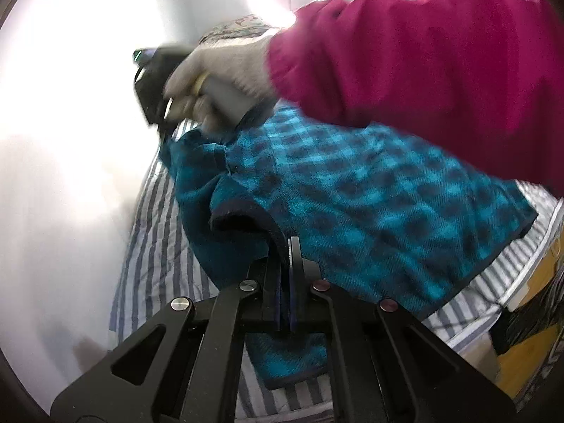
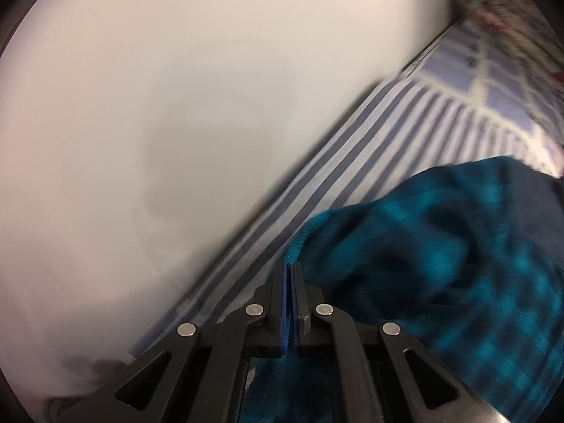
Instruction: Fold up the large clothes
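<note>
A teal and black checked garment [image 1: 370,204] lies on the striped bed sheet [image 1: 155,218]. My left gripper [image 1: 286,243] is shut on the garment's dark-bound edge and lifts it a little. My right gripper [image 2: 289,269] is shut on the teal fabric [image 2: 440,246] at its edge; the view is blurred. In the left wrist view the right gripper's body [image 1: 155,81] shows at the garment's far end, held by a gloved hand [image 1: 225,70] with a magenta sleeve [image 1: 423,63] reaching across above the garment.
A white wall [image 2: 141,105] runs along the bed's far side. A patterned pillow [image 2: 507,10] lies at the head of the bed. Yellow and dark items [image 1: 528,317] sit beside the bed at the right.
</note>
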`<control>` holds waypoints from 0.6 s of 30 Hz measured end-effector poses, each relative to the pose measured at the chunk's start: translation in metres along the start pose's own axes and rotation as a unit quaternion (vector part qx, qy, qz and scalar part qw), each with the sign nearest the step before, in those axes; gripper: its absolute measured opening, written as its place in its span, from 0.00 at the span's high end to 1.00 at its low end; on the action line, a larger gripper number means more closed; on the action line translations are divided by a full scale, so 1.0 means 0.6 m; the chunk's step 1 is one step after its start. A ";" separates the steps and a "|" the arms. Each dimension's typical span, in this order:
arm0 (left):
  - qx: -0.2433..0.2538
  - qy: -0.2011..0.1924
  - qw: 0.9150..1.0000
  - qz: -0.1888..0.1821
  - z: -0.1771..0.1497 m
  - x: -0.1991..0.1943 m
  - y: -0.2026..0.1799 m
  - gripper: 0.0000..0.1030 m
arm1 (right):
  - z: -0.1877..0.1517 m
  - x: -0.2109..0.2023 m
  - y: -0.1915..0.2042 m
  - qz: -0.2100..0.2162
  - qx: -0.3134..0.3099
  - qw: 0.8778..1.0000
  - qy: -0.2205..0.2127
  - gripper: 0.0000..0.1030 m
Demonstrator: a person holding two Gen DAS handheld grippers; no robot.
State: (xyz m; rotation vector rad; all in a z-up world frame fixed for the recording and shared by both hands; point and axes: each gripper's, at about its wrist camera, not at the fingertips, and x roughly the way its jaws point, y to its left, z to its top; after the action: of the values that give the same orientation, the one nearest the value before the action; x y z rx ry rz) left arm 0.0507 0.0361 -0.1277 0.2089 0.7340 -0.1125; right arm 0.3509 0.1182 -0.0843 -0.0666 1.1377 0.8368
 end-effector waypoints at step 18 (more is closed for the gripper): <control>0.176 0.052 0.983 0.007 -0.084 -0.024 -0.103 0.99 | -0.246 -0.099 -0.251 -0.105 0.129 0.986 0.028 0.89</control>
State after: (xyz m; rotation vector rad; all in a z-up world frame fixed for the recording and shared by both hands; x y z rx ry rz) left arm -0.0034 -0.0121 -0.1637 0.5614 0.8145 -0.2194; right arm 0.3205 -0.0865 -0.1556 0.0049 1.2599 0.4978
